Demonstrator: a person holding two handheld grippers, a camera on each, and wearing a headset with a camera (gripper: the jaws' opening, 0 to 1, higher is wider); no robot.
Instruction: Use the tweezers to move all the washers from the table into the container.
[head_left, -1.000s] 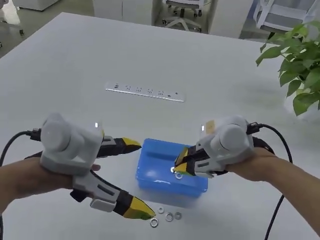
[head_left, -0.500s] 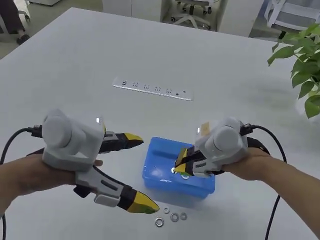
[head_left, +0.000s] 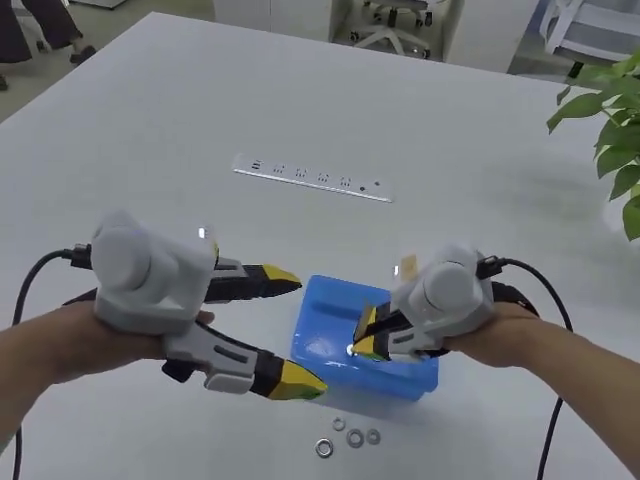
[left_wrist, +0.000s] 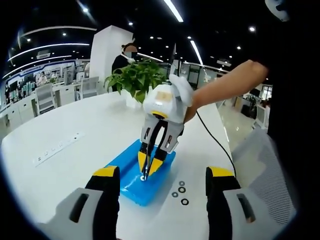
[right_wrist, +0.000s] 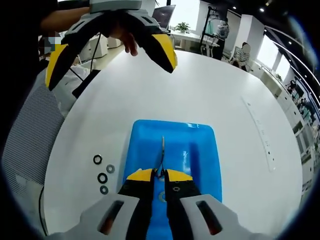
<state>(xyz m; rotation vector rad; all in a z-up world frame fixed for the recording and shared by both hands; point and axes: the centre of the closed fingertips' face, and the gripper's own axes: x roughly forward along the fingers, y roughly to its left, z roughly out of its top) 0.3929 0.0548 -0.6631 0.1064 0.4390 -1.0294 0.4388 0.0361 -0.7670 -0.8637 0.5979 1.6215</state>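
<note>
On white table (head_left: 200, 100), power strip (head_left: 312, 178).

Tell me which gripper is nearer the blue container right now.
Right. The right gripper is over the blue container, its tweezers pointing into it. The left gripper sits beside the container on the person's left, jaws open.

Washers (right_wrist: 102, 178) on the table: 4, loose cluster at 9 o'clock of the container (right_wrist: 200, 150) in the right gripper view. Inside the container: maybe 2 more rings at its 6 o'clock end, partly hidden, so count unsure. Container: 1, blue. Tweezers (right_wrist: 162, 155): 1 pair. Grippers: 2 - left gripper (left_wrist: 163, 172), right gripper (right_wrist: 159, 175). Power strip (head_left: 312, 179): 1. Potted plant (left_wrist: 135, 80): 1.
</note>
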